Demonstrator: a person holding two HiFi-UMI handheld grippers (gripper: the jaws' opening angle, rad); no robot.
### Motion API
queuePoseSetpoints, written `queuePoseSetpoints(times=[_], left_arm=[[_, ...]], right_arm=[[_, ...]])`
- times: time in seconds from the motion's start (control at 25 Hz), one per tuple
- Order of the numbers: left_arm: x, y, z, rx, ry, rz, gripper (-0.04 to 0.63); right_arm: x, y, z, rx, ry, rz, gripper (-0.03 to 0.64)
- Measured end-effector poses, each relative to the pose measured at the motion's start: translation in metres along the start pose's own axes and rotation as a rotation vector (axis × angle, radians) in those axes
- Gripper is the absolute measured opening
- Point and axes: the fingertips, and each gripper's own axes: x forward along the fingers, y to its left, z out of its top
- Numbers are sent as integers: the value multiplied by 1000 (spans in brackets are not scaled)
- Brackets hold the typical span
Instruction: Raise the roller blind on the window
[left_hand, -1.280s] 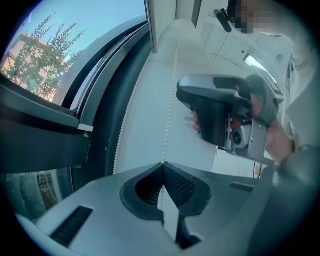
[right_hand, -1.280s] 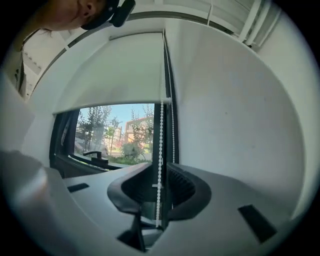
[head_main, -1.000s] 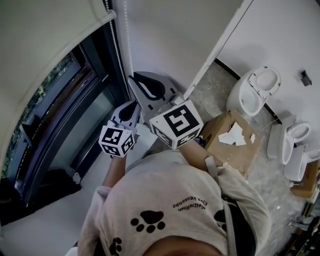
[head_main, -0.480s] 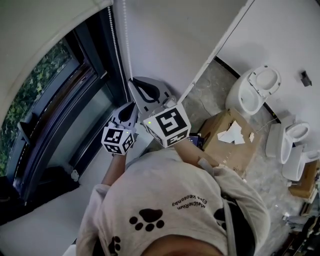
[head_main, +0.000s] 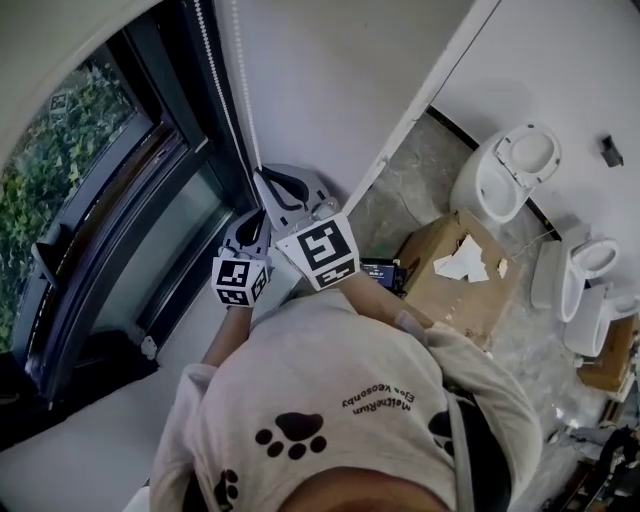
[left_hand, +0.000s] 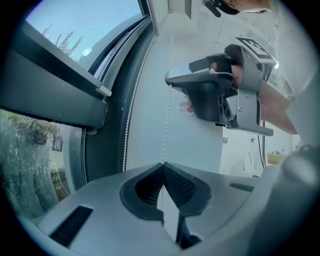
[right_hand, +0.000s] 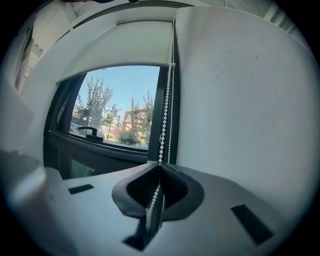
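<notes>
Bare room, dark window (head_main: 110, 210), blind (right_hand: 120, 47) mostly rolled up. At the window's right edge, left gripper (left_hand: 163, 165) and right gripper (right_hand: 159, 167) both clamp the bead chain (right_hand: 163, 120).

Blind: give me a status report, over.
Shut on chain: left gripper, right gripper; blind mostly raised; nothing fouling chain.

The person (head_main: 340, 400) reaches both grippers toward 11 o'clock in the head view, the right gripper (head_main: 262, 180) just beyond the left gripper (head_main: 258, 215), both roughly level. The right jaws are pressed together on the bead chain (right_hand: 163, 125). The left jaws are also together, seemingly pinching that chain.
</notes>
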Motion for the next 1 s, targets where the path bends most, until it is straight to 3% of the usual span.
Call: queuePoseSetpoints(times=[0.32,0.44,0.56,0.68,0.84,1.0], left_arm=[[-3,-6,17,74,-5,13,12],[-11,-19,35,56,-30,-42,126],[-20,-31,56,62,-13,-84,126],[-32,-34,79,100,7,-80,117],[-49,-18,123,72,-51,-44,100],[-61,-11,178,53,-144,-57,100]], right_arm=[[3,0,0,-3,-14,4,11],[5,-2,-2,-1,-14,2,11],[5,-3,-2,1,-15,2,11],[4,-4,-2,3,-19,4,11],[3,-4,-3,11,-23,9,9],[1,-2,-3,10,-27,17,9]])
